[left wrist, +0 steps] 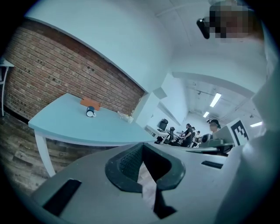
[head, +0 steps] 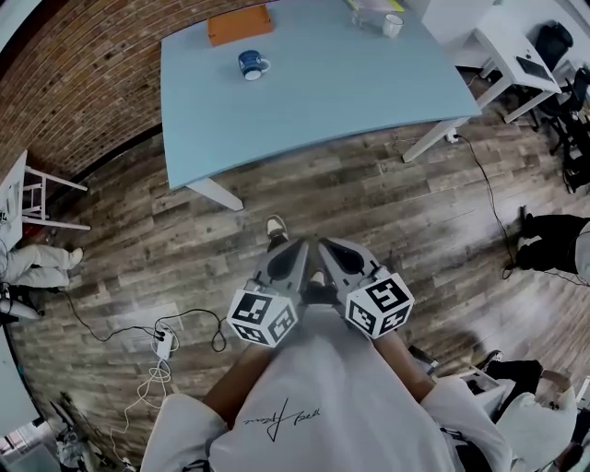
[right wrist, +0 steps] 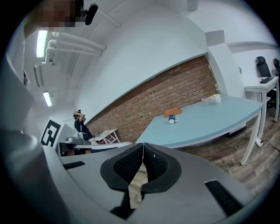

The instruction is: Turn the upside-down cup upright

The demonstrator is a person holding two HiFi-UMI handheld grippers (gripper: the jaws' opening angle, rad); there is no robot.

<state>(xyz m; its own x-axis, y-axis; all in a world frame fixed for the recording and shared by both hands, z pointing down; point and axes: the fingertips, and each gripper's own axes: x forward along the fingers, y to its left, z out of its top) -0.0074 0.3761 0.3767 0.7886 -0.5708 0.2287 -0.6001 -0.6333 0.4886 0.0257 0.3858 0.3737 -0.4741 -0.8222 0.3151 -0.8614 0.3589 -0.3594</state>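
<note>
Head view: left gripper (head: 297, 245) and right gripper (head: 324, 243) sit side by side close to the person's body, each with jaws pressed together on nothing. The blue cup (head: 252, 64) stands on the table (head: 350, 92), well ahead of both.

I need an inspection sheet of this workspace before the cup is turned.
Surface: light blue table, mostly bare.
Job's things: blue cup near the far edge, untouched; too small to tell which way up.
Clutter: orange box and white cup at the far edge.
Grippers: left gripper and right gripper close to the person's body, far from the table, jaws together, nothing held.
Cables: power strip with loose cables on the floor; black cable running from the table leg.
Surroundings: brick wall, white stool, white desk, a person's legs.
</note>
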